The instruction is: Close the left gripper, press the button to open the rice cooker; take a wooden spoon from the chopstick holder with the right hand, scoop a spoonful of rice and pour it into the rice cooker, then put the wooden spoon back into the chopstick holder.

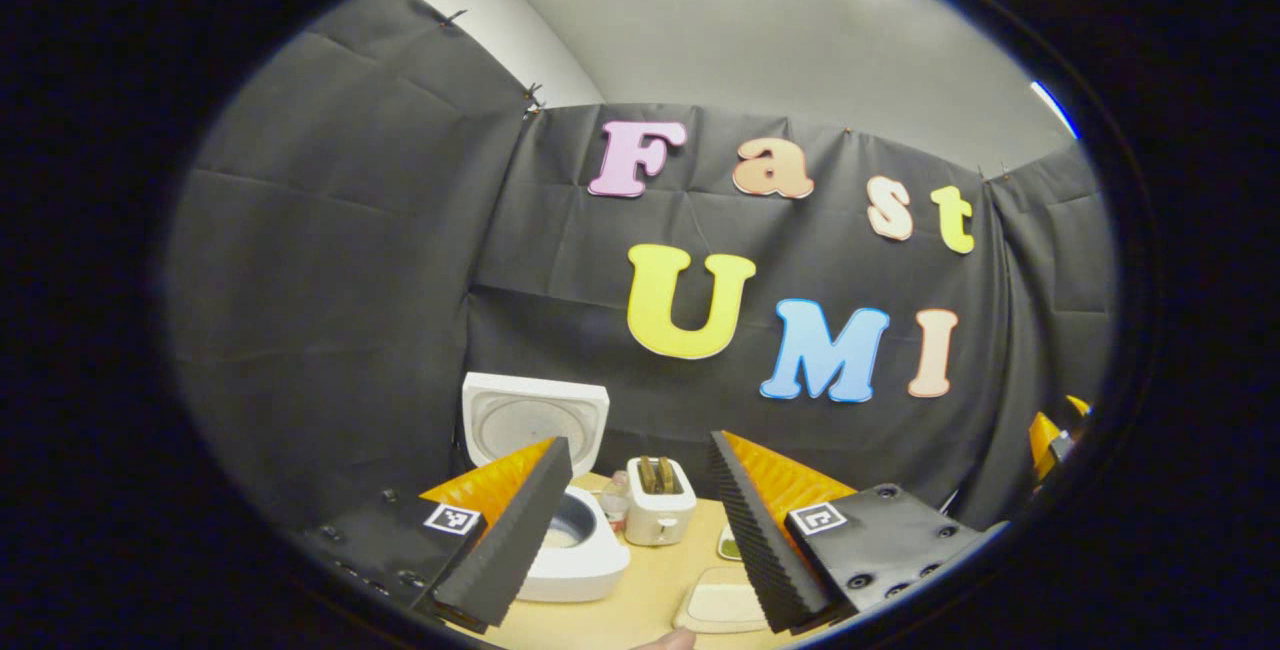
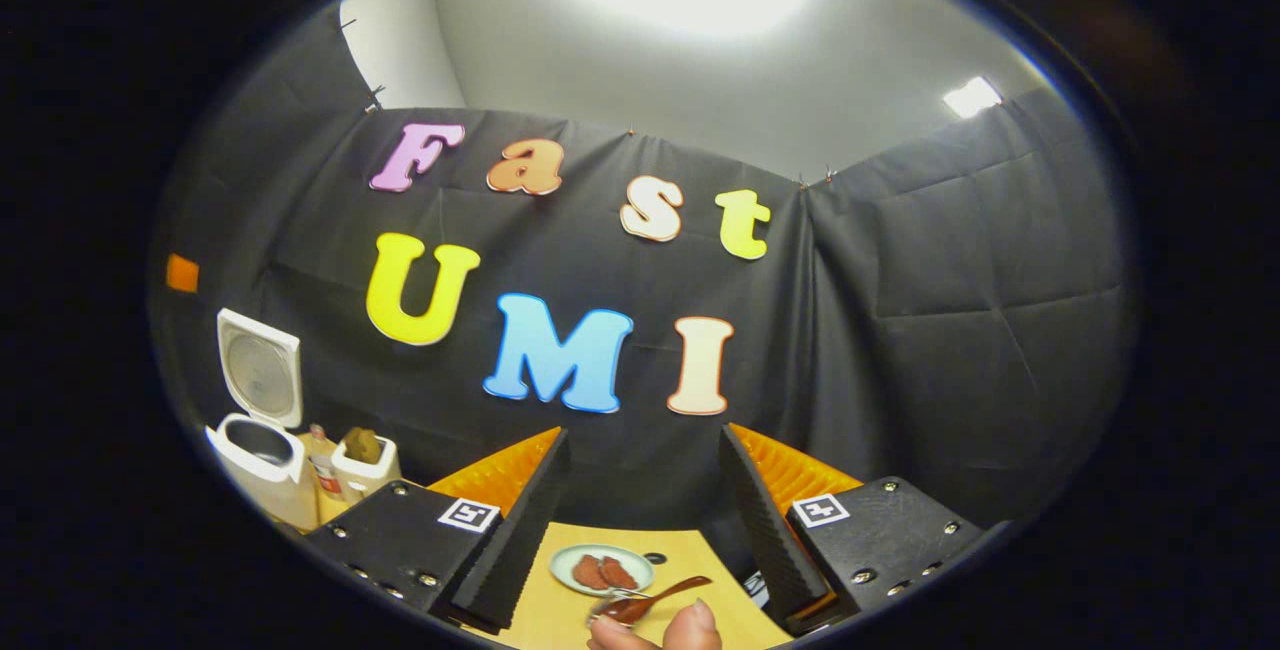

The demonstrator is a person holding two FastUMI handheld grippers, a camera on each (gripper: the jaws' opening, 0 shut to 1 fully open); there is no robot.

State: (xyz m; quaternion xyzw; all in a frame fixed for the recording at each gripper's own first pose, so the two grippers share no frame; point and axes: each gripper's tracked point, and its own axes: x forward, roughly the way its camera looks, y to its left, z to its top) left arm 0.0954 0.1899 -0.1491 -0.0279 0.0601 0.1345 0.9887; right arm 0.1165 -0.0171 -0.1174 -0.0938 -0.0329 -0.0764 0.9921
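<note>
Right tongs (image 2: 640, 520) spread wide, nothing between the fingers, held up off the table (image 2: 560, 620). Just below and ahead of them, at the near edge of the right gripper view, a person's fingertips (image 2: 690, 630) hold a wooden spoon (image 2: 650, 598); bowl end toward the lower left, handle running up to the right, long axis roughly crosswise to the tongs. Behind the spoon, a small plate (image 2: 565, 570) with reddish pieces on it. No chopstick holder identifiable here. Left tongs (image 1: 640, 520) also spread, empty, pointing at the table. Just beyond the left finger sits the rice cooker (image 1: 590, 555), lid (image 1: 535, 415) already standing upright, pot open, pale contents inside, too small to tell more. To its right, a white toaster (image 1: 660, 502) with 2 slots; nearer, a pale shallow dish (image 1: 722, 605). In the right gripper view the cooker lies far off to the left. Judgement: button step done; the spoon is nearest the right tongs, which would need to drop and turn to grip the handle across its length.
</note>
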